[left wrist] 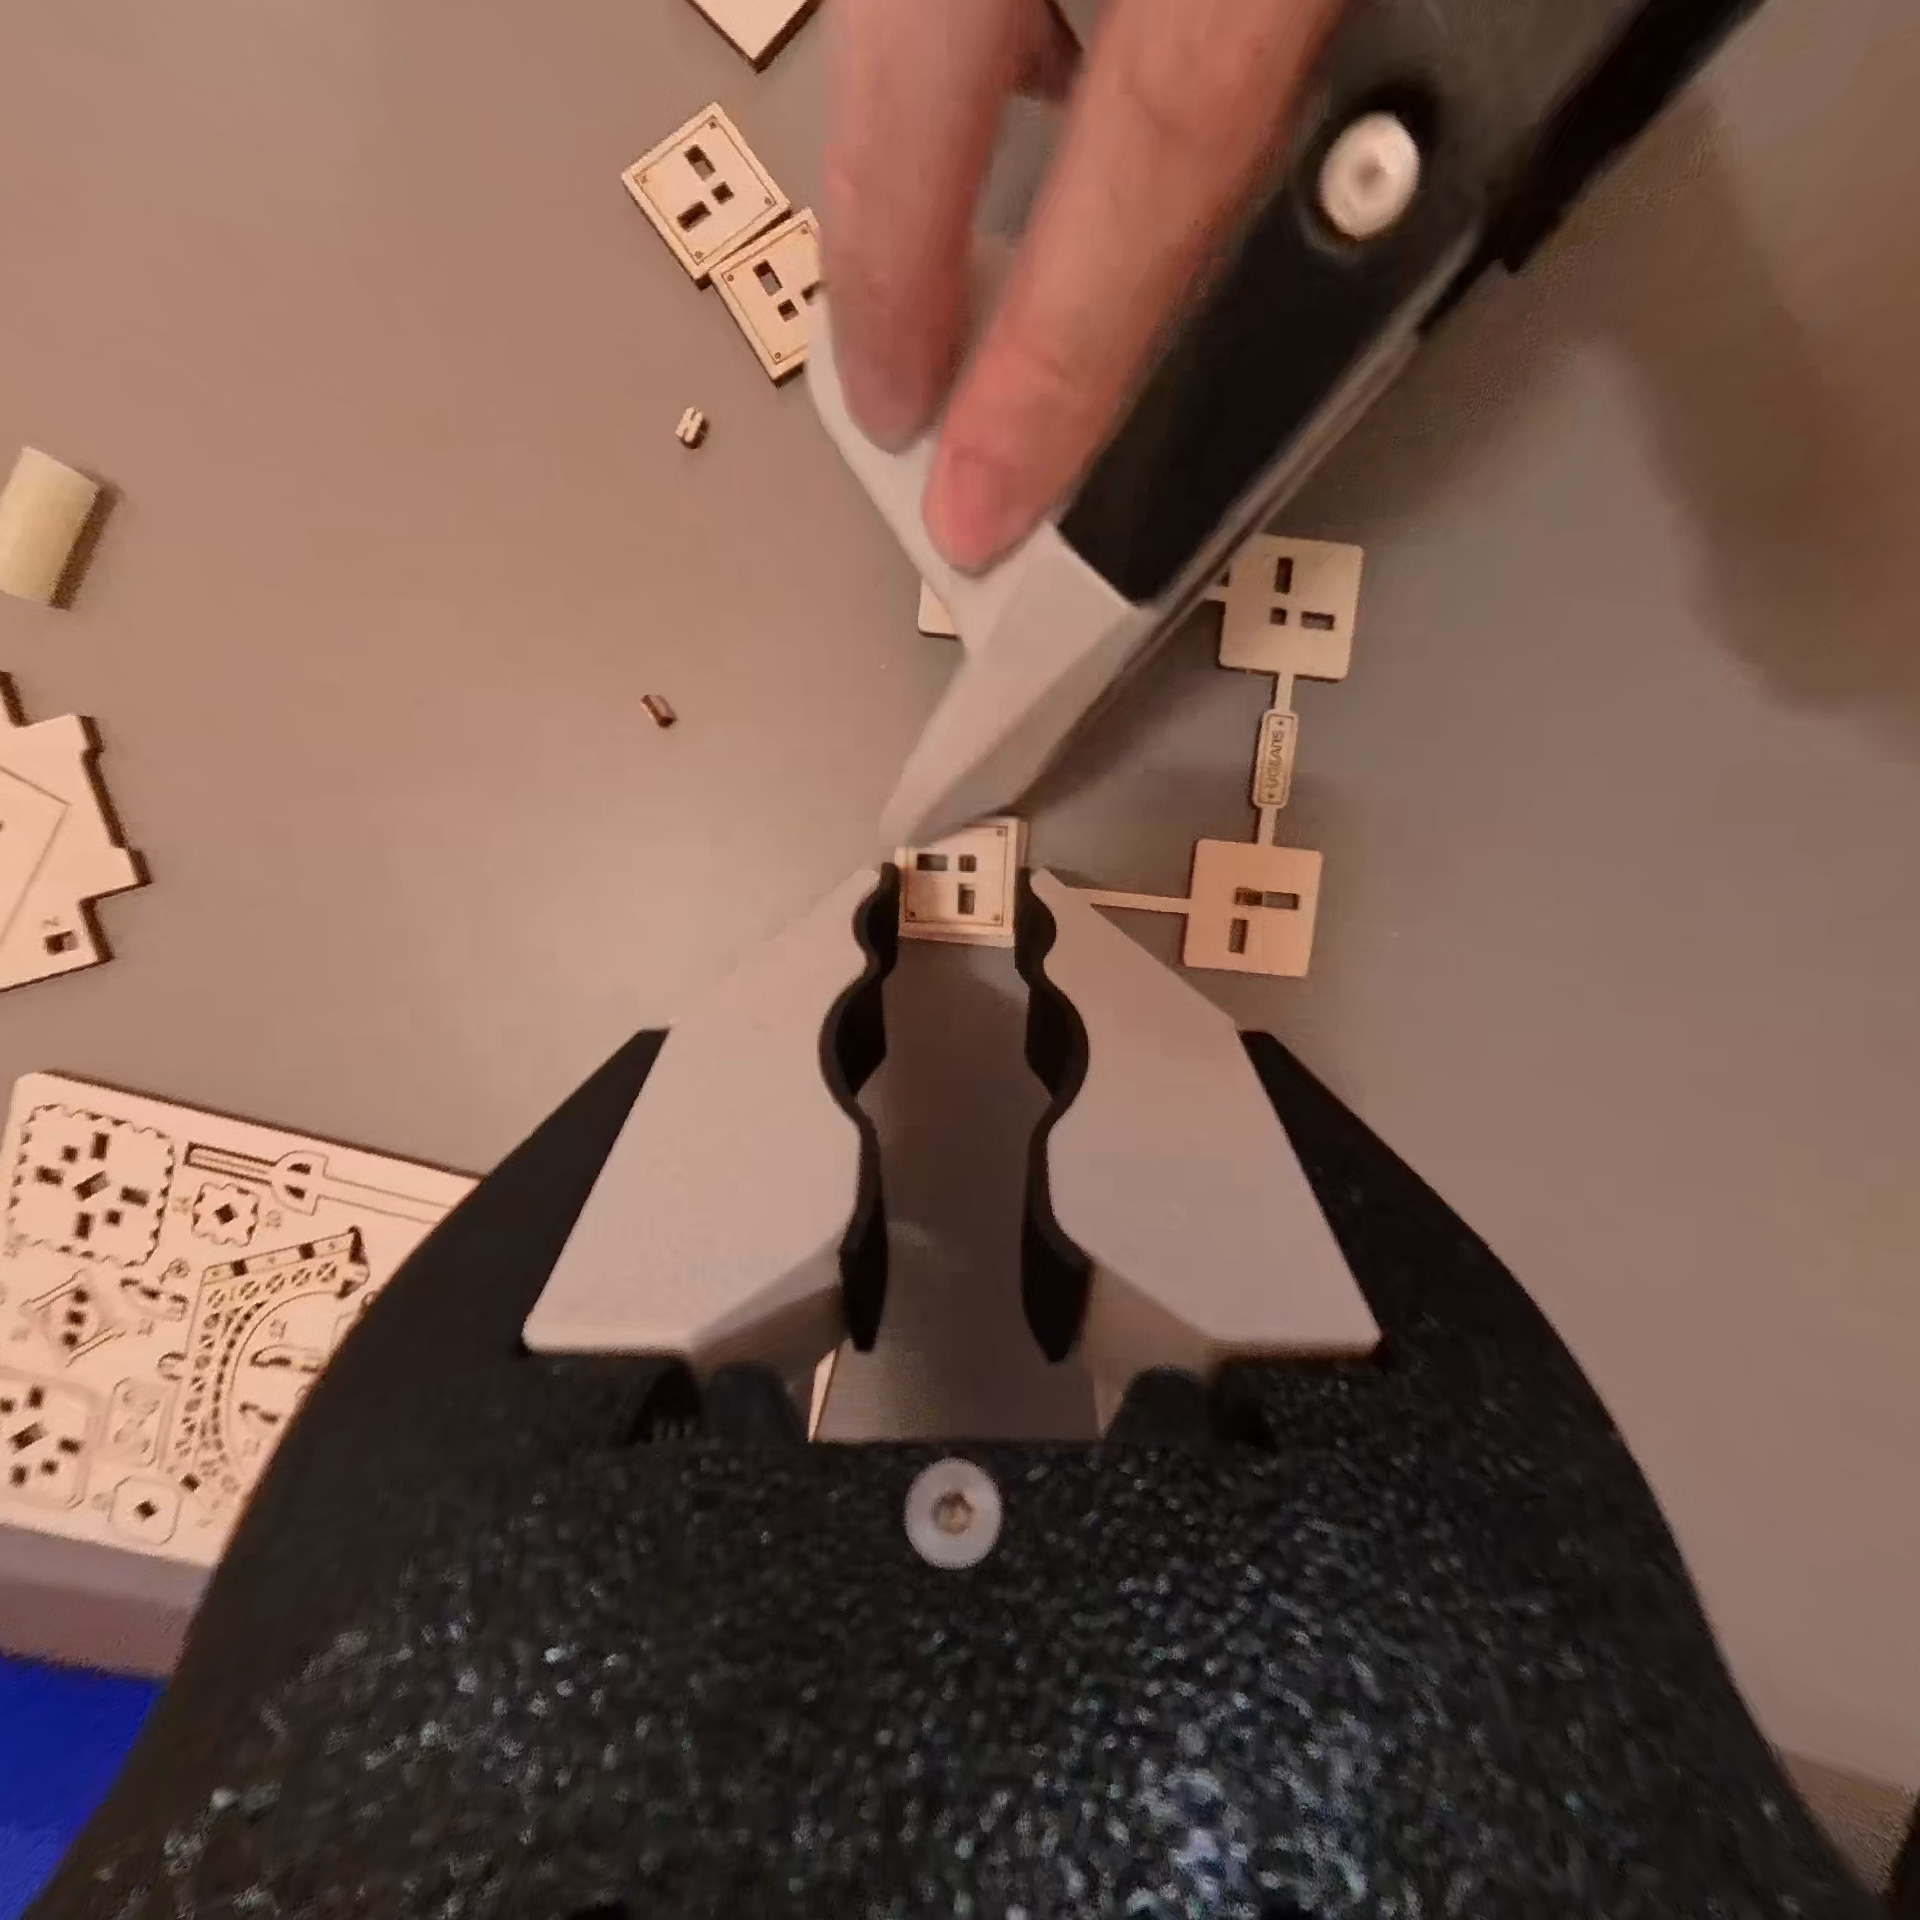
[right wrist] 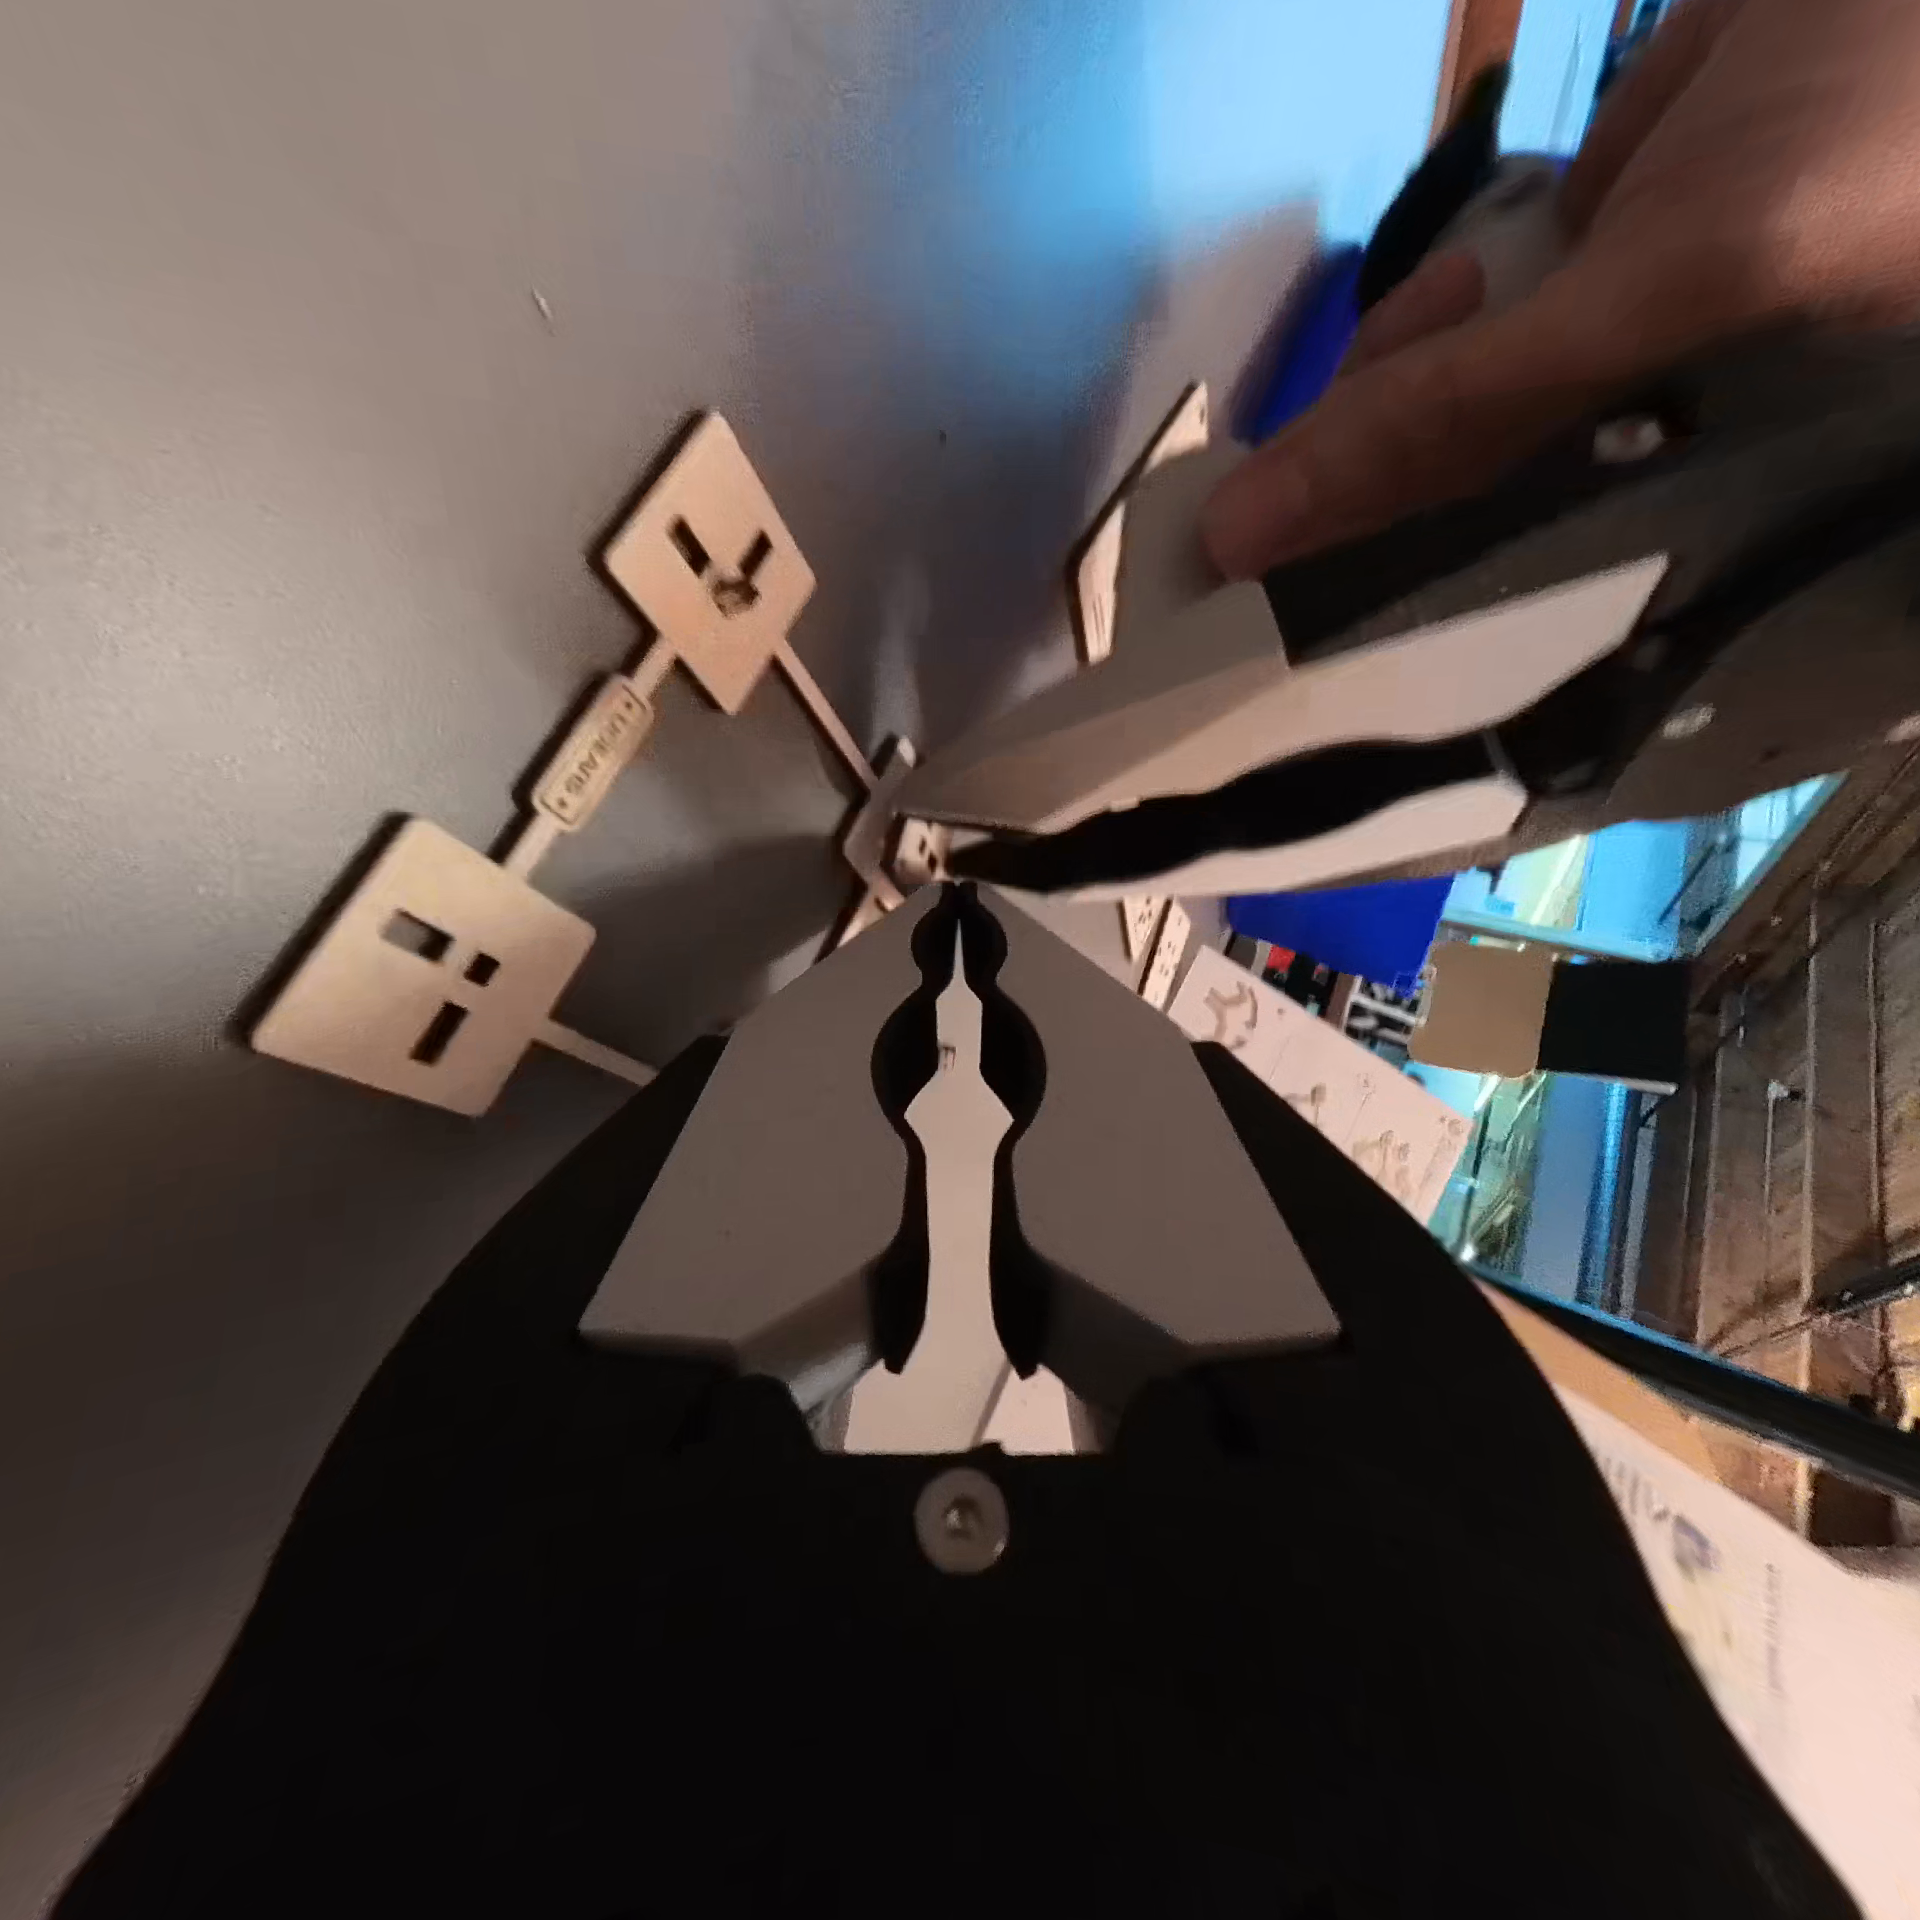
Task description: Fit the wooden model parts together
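Now: left gripper [left wrist: 958, 894] fingers grip square tile [left wrist: 961, 896]; right gripper [right wrist: 956, 896] fingers nearly closed, pinching tile edge.

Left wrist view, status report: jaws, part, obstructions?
Left gripper jaws closed on small square wooden tile. Right gripper jaws shut, tips at same tile. Linked squares frame adjoining; nothing blocking.

Left tool [left wrist: 961, 894] grips the small square plate [left wrist: 958, 896]; right tool [right wrist: 958, 902], closed, meets its corner.
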`<control>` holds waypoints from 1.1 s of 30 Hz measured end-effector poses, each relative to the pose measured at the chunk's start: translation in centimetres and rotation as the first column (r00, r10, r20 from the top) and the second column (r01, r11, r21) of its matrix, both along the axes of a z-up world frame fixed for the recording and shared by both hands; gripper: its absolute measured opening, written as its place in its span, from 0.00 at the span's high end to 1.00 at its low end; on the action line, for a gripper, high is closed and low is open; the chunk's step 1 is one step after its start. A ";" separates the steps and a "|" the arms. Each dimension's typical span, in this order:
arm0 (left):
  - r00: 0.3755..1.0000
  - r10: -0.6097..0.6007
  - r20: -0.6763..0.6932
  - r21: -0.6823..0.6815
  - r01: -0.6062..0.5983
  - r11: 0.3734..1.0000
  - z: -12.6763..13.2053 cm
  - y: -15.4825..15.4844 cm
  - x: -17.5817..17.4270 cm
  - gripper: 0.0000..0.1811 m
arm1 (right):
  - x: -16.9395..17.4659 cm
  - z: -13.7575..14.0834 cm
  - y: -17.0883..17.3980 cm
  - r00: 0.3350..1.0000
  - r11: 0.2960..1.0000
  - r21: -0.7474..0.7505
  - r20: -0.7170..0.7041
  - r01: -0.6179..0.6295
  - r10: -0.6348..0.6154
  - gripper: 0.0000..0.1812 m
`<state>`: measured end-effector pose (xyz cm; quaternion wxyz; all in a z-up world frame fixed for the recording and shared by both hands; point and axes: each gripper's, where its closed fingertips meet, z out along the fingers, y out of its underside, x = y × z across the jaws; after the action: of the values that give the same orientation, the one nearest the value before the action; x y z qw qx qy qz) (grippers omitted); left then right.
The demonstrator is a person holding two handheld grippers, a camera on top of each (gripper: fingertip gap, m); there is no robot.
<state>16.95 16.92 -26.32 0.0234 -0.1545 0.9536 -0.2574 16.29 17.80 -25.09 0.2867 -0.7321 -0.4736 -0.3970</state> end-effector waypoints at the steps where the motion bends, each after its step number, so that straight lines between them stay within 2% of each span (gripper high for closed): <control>1: 1.000 -0.002 0.024 0.018 0.001 1.000 0.0 0.0 0.0 0.90 | 0.5 0.2 -0.2 1.000 1.000 0.012 -0.009 0.028 -0.028 1.00; 3: 0.998 -0.010 0.059 0.048 0.007 0.999 0.0 0.1 0.0 0.90 | 1.0 0.8 -0.5 0.997 0.997 0.038 -0.057 0.062 -0.060 1.00; 8: 0.994 -0.047 0.095 0.102 0.038 0.994 0.0 0.1 0.0 0.90 | -0.7 0.7 -0.5 0.949 0.997 0.024 -0.309 0.076 -0.065 1.00; 14: 0.993 -0.085 0.086 0.179 0.069 0.981 0.0 0.0 0.1 0.90 | -1.6 0.6 -0.2 0.885 0.995 0.027 -0.460 0.099 -0.075 1.00; 17: 0.992 -0.103 0.073 0.212 0.086 0.973 0.0 0.0 0.1 0.90 | -1.0 -0.1 -0.5 0.898 0.992 -0.021 -0.424 0.121 -0.118 1.00; 22: 0.989 -0.131 0.071 0.255 0.109 0.961 0.0 -0.1 0.1 0.90 | -1.0 -0.3 -0.5 0.916 0.993 -0.044 -0.385 0.106 -0.115 1.00; 33: 0.992 -0.108 0.070 0.236 0.088 0.968 0.0 -0.2 0.1 0.90 | -0.9 -0.6 -0.6 0.954 0.993 -0.084 -0.282 0.086 -0.107 1.00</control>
<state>17.05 16.75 -26.30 0.0677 -0.0925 0.9819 -0.1508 15.36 17.20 -25.69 0.3062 -0.8137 -0.4048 -0.2834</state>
